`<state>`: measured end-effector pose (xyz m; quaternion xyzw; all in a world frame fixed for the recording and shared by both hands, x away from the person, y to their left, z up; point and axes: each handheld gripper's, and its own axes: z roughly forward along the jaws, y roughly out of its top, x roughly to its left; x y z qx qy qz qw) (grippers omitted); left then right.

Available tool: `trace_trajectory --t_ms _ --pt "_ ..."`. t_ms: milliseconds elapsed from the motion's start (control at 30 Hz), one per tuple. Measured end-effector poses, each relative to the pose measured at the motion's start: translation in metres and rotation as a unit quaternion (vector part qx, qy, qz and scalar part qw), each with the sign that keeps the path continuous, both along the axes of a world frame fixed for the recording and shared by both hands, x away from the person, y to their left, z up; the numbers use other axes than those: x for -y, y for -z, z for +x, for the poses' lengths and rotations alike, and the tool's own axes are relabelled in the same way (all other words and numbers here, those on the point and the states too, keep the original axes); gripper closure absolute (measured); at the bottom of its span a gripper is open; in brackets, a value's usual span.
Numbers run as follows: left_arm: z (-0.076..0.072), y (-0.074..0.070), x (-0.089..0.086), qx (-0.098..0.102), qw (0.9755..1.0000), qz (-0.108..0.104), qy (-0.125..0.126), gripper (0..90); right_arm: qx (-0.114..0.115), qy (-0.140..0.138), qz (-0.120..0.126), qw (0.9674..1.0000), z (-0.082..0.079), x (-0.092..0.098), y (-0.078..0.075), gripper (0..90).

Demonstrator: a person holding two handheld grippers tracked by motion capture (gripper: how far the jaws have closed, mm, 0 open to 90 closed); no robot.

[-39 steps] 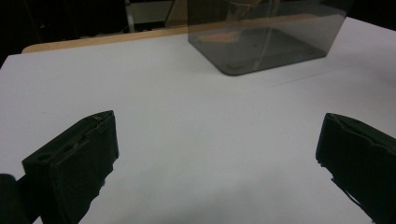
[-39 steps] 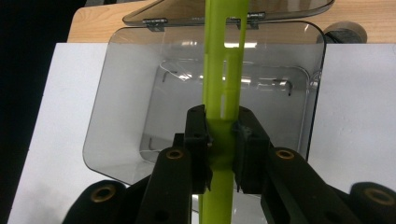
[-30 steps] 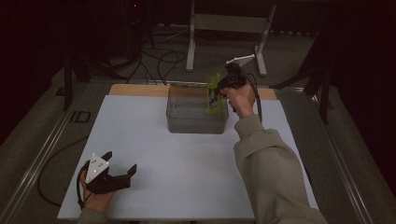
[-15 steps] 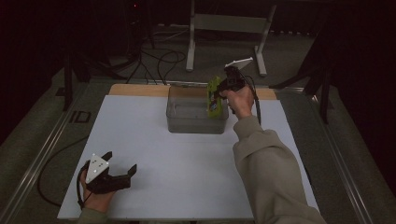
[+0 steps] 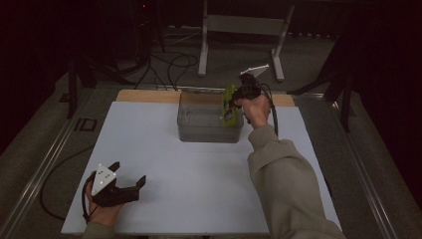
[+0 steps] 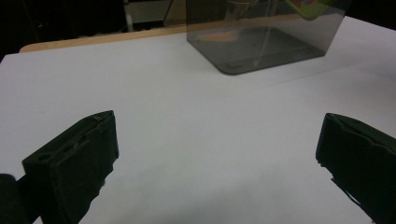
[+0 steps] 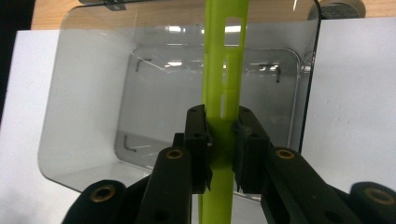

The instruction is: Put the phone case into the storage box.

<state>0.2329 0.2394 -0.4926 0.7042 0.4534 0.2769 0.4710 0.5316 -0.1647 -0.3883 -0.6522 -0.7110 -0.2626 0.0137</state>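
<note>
At the near left corner of the white table, a person's left hand rests on the surface with the left gripper, its two black jaws standing wide apart with only bare tabletop between them. A grey three-cornered plate sits on top of that gripper, and a dark cable loops off the table's near left edge. In the left gripper view the jaws frame the white surface, and the smoky container stands well beyond them toward the far side.

From the near right, a sleeved forearm reaches across the table to the far centre. There the right hand holds the right gripper above the right end of the clear grey plastic container, a rectangular bin standing on the white surface just short of a wooden strip along the table's far edge. The right gripper is clamped on a flat yellow-green plastic piece, held on edge over the bin's open top. In the right gripper view, the jaws pinch the yellow-green piece from both sides, and it runs straight up the picture, with slots cut through it, over the bin's inside.

Beyond the table, a pale metal stand and loose cables lie on the dark floor.
</note>
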Motion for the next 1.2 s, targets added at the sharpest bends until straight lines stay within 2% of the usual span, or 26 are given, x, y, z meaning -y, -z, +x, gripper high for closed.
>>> trace_trajectory --t_ms 200,767,1200 --pt "0.0 0.0 0.0 0.0 1.0 0.0 0.0 0.2 -0.004 0.0 -0.015 0.9999 0.001 -0.003 0.005 78.0" --pt "0.0 0.0 0.0 -0.001 1.0 0.003 0.002 0.2 -0.02 0.003 -0.011 0.9997 0.003 -0.003 0.023 77.9" --pt "0.0 0.0 0.0 -0.001 1.0 0.003 0.002 0.2 -0.035 0.004 -0.023 0.9991 0.006 -0.005 0.032 77.8"
